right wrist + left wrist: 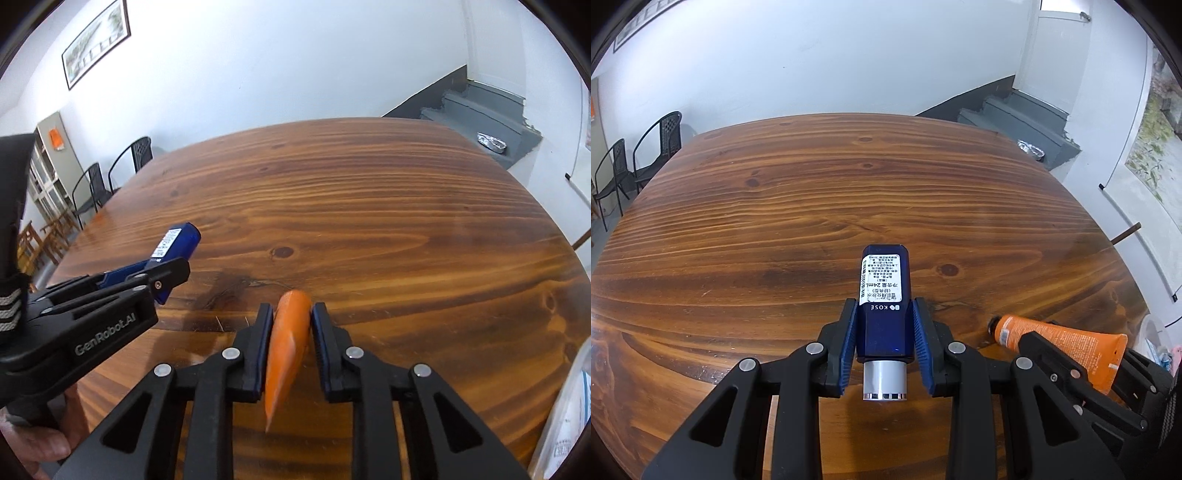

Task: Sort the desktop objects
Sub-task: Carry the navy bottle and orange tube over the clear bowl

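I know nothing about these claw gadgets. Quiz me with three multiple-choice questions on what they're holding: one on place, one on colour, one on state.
1. Where is the blue bottle?
A. Between the left claw's fingers
B. Lying loose on the wooden table
C. On a chair

2. What colour is the tube in the right claw?
A. Green
B. Orange
C. White

3. How is the right claw?
A. Wide open, holding nothing
B. Shut on the tube
C. Out of sight

Answers:
1 A: the left wrist view shows both blue pads against the bottle's sides.
2 B: it is orange in both views.
3 B: the right wrist view shows its pads pressing the tube's sides.
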`<action>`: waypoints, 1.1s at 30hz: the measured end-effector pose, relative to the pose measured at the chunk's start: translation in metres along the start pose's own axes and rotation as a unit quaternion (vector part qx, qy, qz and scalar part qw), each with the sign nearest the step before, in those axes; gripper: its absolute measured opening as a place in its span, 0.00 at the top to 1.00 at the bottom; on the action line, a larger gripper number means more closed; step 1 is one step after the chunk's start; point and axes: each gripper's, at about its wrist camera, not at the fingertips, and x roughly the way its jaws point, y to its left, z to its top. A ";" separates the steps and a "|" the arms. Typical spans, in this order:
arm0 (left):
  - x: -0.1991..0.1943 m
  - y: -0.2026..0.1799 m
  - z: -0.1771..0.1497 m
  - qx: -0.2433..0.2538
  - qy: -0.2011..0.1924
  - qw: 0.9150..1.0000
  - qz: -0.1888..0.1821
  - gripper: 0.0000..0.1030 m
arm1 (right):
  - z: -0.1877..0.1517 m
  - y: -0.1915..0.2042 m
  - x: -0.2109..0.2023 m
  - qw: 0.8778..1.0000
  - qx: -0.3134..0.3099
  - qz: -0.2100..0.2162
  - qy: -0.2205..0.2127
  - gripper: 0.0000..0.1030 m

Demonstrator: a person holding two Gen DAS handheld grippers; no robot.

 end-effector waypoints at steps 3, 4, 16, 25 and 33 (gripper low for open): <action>-0.003 -0.003 0.000 0.002 -0.002 1.000 -0.004 0.69 | -0.005 -0.002 -0.003 1.000 0.002 -0.003 0.001 0.77; -0.005 -0.004 0.000 0.003 -0.003 1.000 -0.005 0.69 | -0.007 -0.003 -0.002 1.000 0.002 -0.004 0.003 0.77; -0.014 0.002 0.005 -0.004 -0.014 1.000 -0.008 0.69 | -0.019 -0.008 0.000 1.000 0.002 -0.011 0.022 0.76; -0.012 0.000 0.004 -0.001 -0.010 1.000 -0.007 0.69 | -0.018 0.001 0.018 0.999 -0.024 -0.007 0.047 0.73; -0.017 -0.001 0.004 -0.001 -0.015 1.000 -0.011 0.69 | -0.021 -0.006 0.010 0.999 -0.008 -0.011 0.033 0.77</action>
